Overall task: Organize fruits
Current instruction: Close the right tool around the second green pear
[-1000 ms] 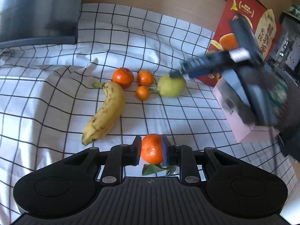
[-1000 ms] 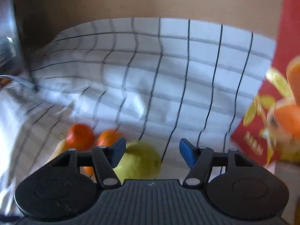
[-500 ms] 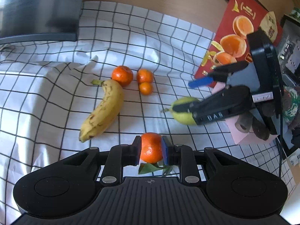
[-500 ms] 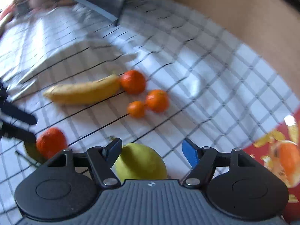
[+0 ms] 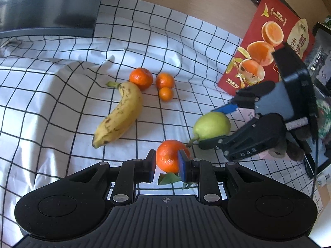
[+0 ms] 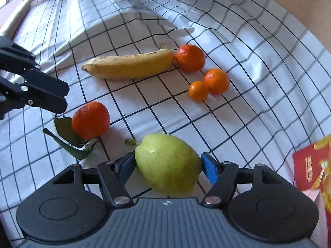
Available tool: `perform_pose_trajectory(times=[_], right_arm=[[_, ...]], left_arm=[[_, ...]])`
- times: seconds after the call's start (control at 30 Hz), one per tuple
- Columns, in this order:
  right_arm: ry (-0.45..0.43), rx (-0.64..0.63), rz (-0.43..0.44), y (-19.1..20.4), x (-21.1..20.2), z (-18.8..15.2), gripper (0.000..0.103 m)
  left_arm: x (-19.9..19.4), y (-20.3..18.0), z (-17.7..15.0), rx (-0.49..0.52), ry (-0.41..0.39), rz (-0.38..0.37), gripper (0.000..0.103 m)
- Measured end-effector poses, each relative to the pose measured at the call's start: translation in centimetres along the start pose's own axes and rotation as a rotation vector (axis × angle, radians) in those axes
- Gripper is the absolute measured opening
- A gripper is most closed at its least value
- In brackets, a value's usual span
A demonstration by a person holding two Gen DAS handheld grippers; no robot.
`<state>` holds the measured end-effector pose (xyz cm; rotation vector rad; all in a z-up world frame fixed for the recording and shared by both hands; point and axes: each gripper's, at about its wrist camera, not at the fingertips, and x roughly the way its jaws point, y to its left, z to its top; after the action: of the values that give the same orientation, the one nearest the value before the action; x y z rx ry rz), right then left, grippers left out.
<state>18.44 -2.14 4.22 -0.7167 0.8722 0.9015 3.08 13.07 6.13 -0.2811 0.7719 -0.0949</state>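
Green pear (stem toward the leafy orange) spans right gripper's grip.

"dab" on right hand-held gripper finger; chinese text on red bag, unreadable.

Open cloth btwn banana & pear; red box blocks right.
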Motion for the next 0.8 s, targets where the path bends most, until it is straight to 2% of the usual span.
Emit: perform_pose_trajectory(times=[0.17, 0.33, 0.47, 0.63, 0.8], right_arm=[[0.04, -0.059, -0.019, 0.0, 1.3, 1.0, 0.071], [0.046, -0.215, -0.082, 0.7, 1.3, 1.5, 0.072], [0.047, -0.284, -0.073, 1.2, 1.3, 1.8, 0.071], [0.049, -0.157, -0.048, -0.3, 1.4, 2.5, 0.067], [0.016, 0.093, -0.031, -1.6, 0.3, 0.9, 0.067]], left_arm=[[-0.2, 0.5, -0.2, -0.016, 0.005, 0.015, 0.026], [-0.4, 0.9, -0.4, -0.042, 0.005, 0.02, 0.026], [-0.6, 1.0, -0.6, -0.053, -0.003, 0.018, 0.026], [-0.3, 1.2, -0.8, -0.062, 0.005, 0.03, 0.026], [0.1, 0.6, -0.6, -0.047, 0.014, 0.027, 0.026]])
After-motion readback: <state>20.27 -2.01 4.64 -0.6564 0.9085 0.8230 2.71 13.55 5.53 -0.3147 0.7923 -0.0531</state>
